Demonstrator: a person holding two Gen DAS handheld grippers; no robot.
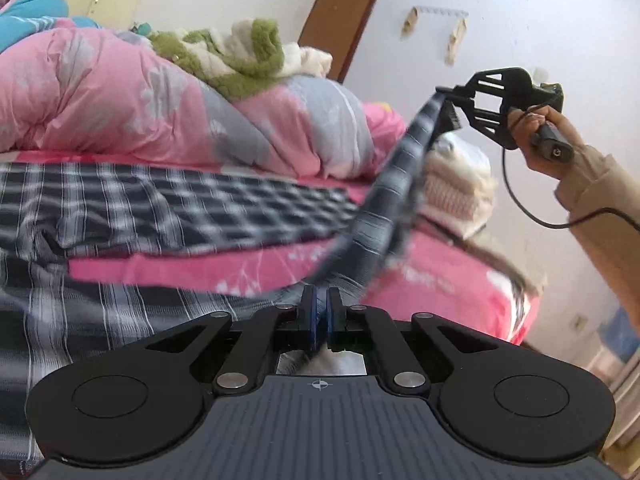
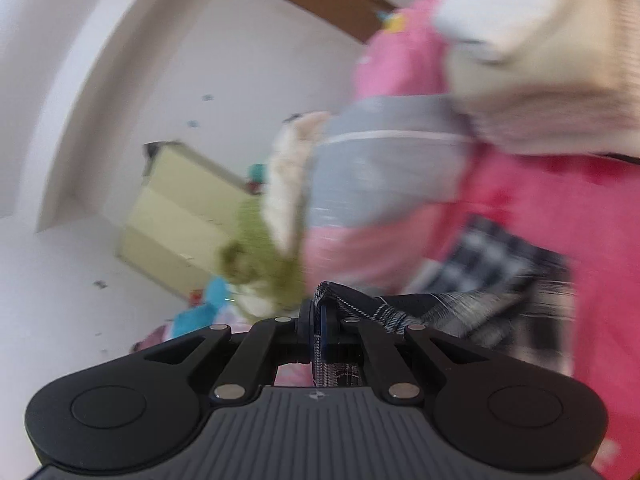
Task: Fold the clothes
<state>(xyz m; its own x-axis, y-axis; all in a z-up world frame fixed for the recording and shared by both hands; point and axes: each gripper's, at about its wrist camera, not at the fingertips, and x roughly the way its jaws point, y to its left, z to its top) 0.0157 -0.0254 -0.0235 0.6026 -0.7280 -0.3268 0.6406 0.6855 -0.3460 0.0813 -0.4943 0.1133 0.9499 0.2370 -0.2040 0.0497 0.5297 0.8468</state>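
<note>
A black-and-white plaid shirt lies spread over the pink bed sheet. One edge of it is lifted into a taut strip that runs between the two grippers. My left gripper is shut low at the near end of that strip, with fabric pinched between its blue pads. My right gripper, held by a hand, is raised at the upper right and shut on the strip's far end. In the right wrist view the right gripper clamps plaid cloth, which trails off to the right; this view is blurred.
A bunched pink and grey quilt fills the back of the bed, with a green and white fleece on top. A folded stack of cream clothes sits at the bed's right end. A brown door stands behind.
</note>
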